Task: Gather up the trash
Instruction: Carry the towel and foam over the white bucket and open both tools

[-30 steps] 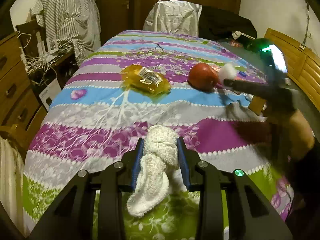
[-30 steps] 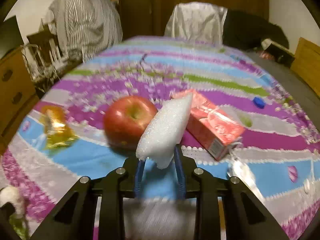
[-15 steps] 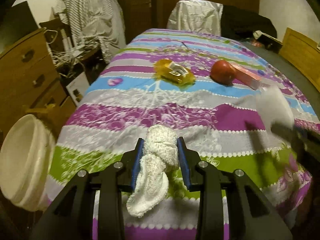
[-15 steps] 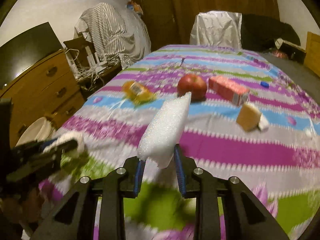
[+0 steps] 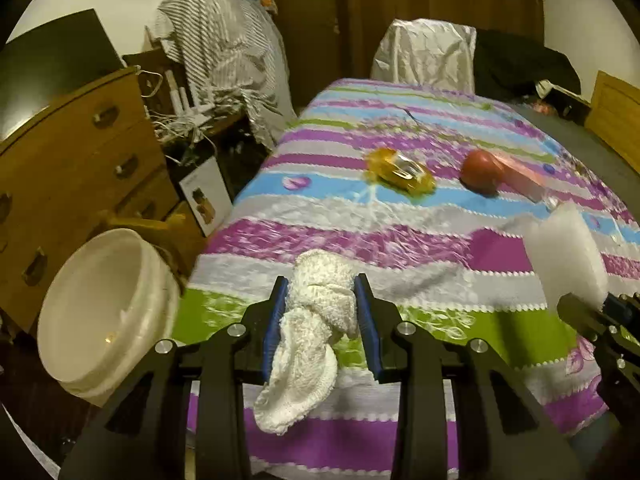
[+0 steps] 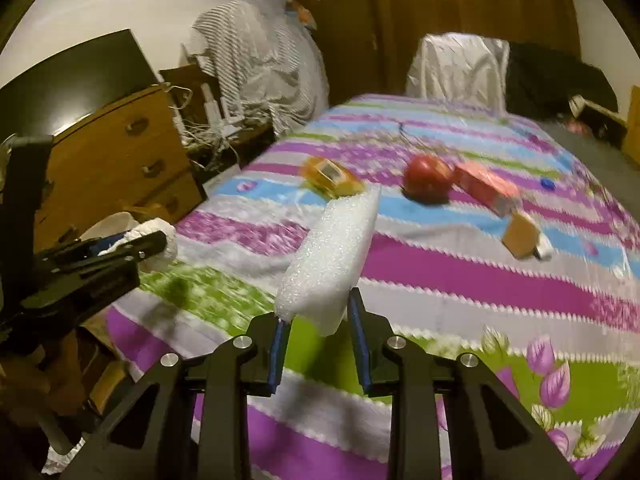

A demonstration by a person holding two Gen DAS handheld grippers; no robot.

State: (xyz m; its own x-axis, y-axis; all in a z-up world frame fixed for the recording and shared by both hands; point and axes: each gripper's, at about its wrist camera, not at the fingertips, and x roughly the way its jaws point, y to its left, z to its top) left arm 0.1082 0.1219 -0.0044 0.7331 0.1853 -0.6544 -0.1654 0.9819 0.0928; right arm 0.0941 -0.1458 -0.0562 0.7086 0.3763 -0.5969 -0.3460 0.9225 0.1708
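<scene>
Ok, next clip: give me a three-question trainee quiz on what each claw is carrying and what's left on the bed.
1. True or false: the left claw is shut on a crumpled white knitted cloth.
2. What does the right claw grip? A) round red apple B) white foam block C) yellow plastic wrapper
3. Fill in: the round white plastic bucket sits off the bed's ____ side in the left wrist view.

Key
1. True.
2. B, the white foam block; the round red apple and yellow plastic wrapper lie on the striped floral bedspread.
3. Left.
</scene>
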